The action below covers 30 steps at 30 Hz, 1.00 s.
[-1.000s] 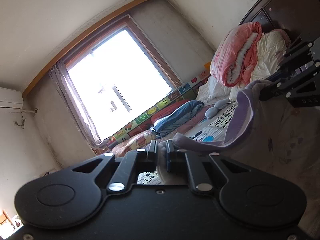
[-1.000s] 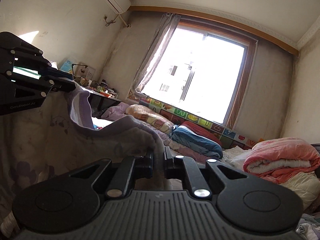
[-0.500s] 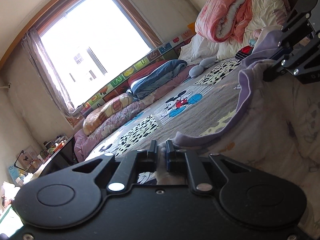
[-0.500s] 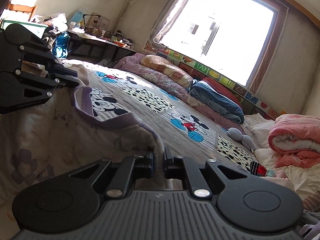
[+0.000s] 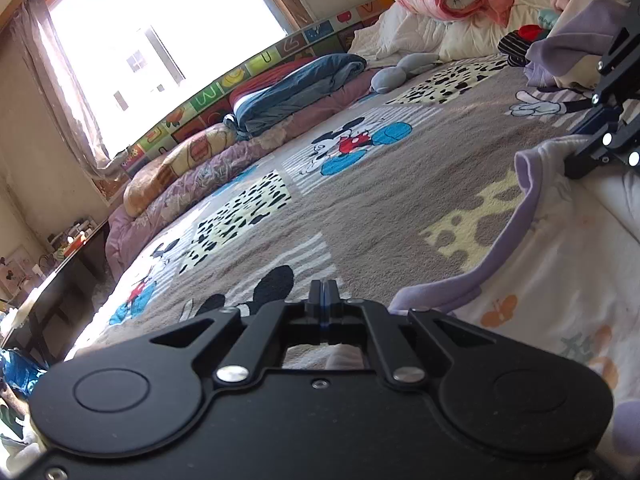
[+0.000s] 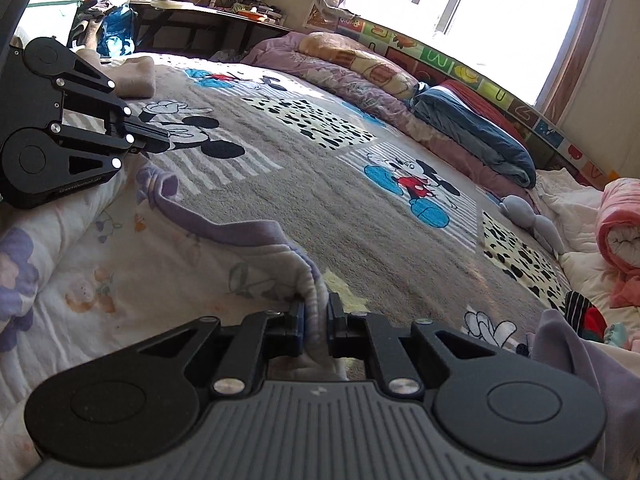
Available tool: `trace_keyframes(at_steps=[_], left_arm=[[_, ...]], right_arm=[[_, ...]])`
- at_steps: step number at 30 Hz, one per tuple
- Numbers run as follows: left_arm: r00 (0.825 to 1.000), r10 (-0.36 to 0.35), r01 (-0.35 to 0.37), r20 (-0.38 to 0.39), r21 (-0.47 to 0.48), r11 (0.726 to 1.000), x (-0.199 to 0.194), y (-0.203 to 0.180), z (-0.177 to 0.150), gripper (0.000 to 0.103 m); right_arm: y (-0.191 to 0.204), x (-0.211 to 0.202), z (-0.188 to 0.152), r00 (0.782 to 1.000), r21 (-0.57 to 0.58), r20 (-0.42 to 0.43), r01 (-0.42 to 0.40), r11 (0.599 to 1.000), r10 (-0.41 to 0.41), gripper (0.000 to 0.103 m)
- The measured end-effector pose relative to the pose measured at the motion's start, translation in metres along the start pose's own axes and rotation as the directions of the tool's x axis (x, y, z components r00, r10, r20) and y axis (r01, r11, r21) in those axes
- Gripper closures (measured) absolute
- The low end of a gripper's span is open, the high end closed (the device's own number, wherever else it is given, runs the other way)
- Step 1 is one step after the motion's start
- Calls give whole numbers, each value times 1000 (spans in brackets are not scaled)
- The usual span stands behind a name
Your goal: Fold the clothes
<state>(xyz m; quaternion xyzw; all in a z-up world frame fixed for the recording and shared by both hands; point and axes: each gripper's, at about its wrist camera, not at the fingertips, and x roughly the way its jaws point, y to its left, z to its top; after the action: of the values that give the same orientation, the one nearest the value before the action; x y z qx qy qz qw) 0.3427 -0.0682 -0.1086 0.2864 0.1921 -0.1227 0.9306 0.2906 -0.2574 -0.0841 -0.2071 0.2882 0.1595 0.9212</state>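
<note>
1. Both grippers have come down from pointing up at the window to pointing low across the bed, carrying the garment (image 6: 132,280) with them. It is a cream fleece piece with pastel prints and a lilac trim, and it now lies on the cartoon-mouse blanket (image 6: 360,208) along the bed's near edge instead of hanging in the air.

2. The left gripper (image 5: 324,292) has just pinched fully together. Its jaws meet with nothing visible between the tips, and the lilac hem (image 5: 436,296) sits just beside them to the right. Half a second ago cloth showed in that gap, so I judge this corner has slipped free or is caught too thinly to see.

3. The right gripper (image 6: 314,316) is clenched on a bunched fold of the garment's edge, with ribbed cloth filling the gap between its jaws.

4. The lilac trim runs slack between the two grippers and sags toward the blanket (no tension left in it).

5. For the task this reads as the lay-down stage being done: the garment is spread near the bed's front edge, ready for a first fold. The left corner probably needs re-gripping first.
</note>
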Motion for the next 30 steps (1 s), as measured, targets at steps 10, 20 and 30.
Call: trace_keyframes(at_steps=[10, 20, 30], left_arm=[[988, -11, -21, -151, -211, 977, 4, 30, -12, 78], [939, -335, 168, -81, -740, 651, -72, 69, -41, 28], [861, -505, 272, -53, -792, 547, -28, 43, -42, 81]], right_arm=[[-33, 62, -17, 984, 249, -112, -105, 963, 136, 64], [-76, 11, -53, 936, 634, 35, -291, 716, 350, 35], [-56, 18, -65, 917, 708, 136, -355, 611, 375, 80]])
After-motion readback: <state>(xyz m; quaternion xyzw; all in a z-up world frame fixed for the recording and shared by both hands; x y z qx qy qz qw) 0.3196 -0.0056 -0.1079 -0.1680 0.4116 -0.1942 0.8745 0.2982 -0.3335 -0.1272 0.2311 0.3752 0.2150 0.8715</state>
